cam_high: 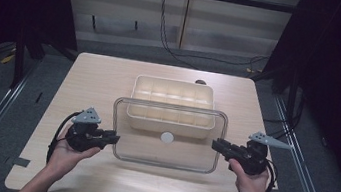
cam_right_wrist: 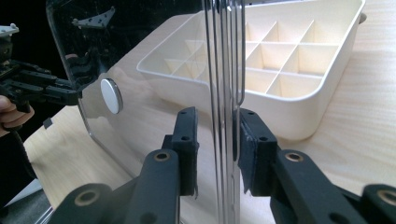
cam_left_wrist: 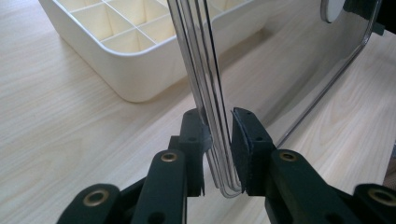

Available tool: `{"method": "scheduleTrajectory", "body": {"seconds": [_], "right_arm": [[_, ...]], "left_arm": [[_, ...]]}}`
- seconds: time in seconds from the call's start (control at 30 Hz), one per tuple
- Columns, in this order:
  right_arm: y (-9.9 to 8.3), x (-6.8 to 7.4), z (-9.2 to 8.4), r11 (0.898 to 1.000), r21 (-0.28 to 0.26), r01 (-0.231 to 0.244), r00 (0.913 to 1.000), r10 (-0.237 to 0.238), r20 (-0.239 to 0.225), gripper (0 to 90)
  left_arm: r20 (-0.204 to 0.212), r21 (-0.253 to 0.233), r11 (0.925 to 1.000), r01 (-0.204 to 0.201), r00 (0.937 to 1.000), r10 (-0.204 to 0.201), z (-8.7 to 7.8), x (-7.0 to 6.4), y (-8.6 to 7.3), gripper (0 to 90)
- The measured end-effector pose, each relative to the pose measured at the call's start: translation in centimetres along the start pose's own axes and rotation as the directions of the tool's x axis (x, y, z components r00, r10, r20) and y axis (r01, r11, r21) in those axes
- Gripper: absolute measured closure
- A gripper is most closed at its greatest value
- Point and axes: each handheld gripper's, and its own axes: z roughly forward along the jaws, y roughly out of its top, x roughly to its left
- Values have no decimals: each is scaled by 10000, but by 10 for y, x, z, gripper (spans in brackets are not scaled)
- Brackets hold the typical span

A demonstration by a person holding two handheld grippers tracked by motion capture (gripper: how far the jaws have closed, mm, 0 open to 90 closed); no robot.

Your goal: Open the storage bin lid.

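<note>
Clear lid (cam_high: 166, 148): rigid, slick, light. Clamped at opposite edges by left hand-held gripper (cam_high: 113, 137) and right hand-held gripper (cam_high: 216, 144).

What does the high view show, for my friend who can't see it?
Two hand-held grippers, left gripper and right gripper, grip a clear lid by its side edges above a wooden table, just in front of a cream divided box.

In the right gripper view the clear lid (cam_right_wrist: 140, 116) and cream tray (cam_right_wrist: 289, 60) run past the top edge.
</note>
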Motion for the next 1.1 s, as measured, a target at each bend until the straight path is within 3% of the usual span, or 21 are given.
{"method": "scheduleTrajectory", "body": {"seconds": [0.23,0.47,0.77,1.07,1.1], "right_arm": [[-16,2,-4,9995,179,-256,9995,259,-160,709],[-22,5,-6,9992,300,-282,9995,286,-129,708],[-33,7,-5,9973,609,-399,9988,415,-261,706],[-44,9,-6,9964,771,-365,9990,384,-225,706],[-48,12,-5,9953,924,-286,9995,293,-64,704]], "left_arm": [[175,280,9996,-19,9998,14,-2,-7,-11,750],[373,498,9986,200,9991,-219,0,-12,-22,749],[439,750,9970,187,9988,-221,-1,-16,-34,747],[502,710,9974,133,9986,-169,-5,-22,-40,742],[474,676,9976,127,9987,-159,-6,-23,-42,740]]}}
